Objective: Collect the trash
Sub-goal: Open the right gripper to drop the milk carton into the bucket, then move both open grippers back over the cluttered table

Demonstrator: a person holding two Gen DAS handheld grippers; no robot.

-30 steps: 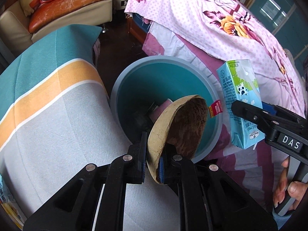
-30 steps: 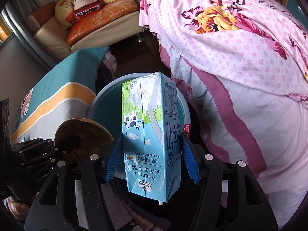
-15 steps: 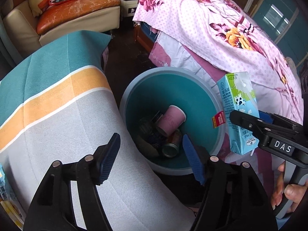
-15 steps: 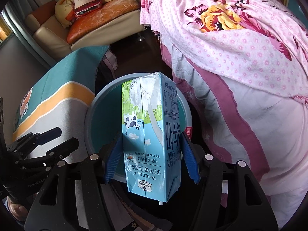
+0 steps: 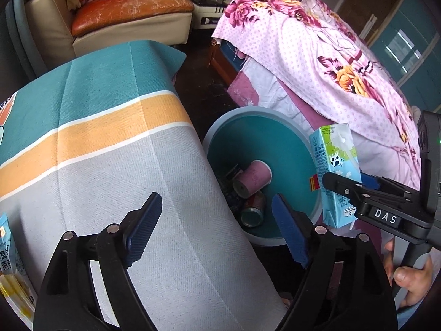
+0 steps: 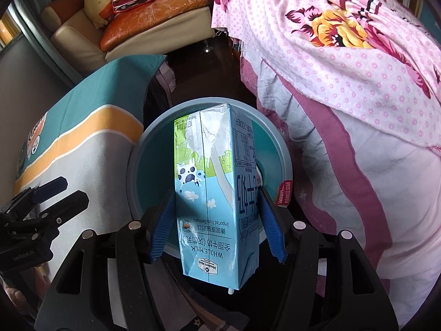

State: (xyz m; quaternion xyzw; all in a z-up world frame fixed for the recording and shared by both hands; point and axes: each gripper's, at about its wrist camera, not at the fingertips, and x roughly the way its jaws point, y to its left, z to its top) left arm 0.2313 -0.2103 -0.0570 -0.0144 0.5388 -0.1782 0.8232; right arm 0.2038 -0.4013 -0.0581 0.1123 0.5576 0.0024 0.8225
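A round teal trash bin [image 5: 289, 149] stands on the floor between the table and the bed. A pink paper cup [image 5: 253, 178] and a drink can [image 5: 252, 212] lie inside it. My left gripper [image 5: 216, 204] hovers over the table's edge beside the bin, its jaws opening, with nothing between them. It also shows as the left gripper [image 6: 55, 193] in the right wrist view. My right gripper [image 6: 216, 207] is shut on a light blue milk carton [image 6: 209, 193], upright above the bin's rim [image 6: 154, 143]. The left wrist view has that milk carton [image 5: 335, 154] at the bin's right side.
A table under a teal, orange and grey cloth [image 5: 110, 151] fills the left. A bed with a pink floral blanket [image 5: 317, 55] runs along the right. A sofa with an orange cushion [image 5: 129, 11] stands at the back. A snack packet [image 5: 8, 248] lies at the table's left edge.
My left gripper let go of a brown bowl-shaped shell, opened wide and pulled back toward the table. The shell is out of sight. The right gripper kept hold of the carton and shifted slightly.
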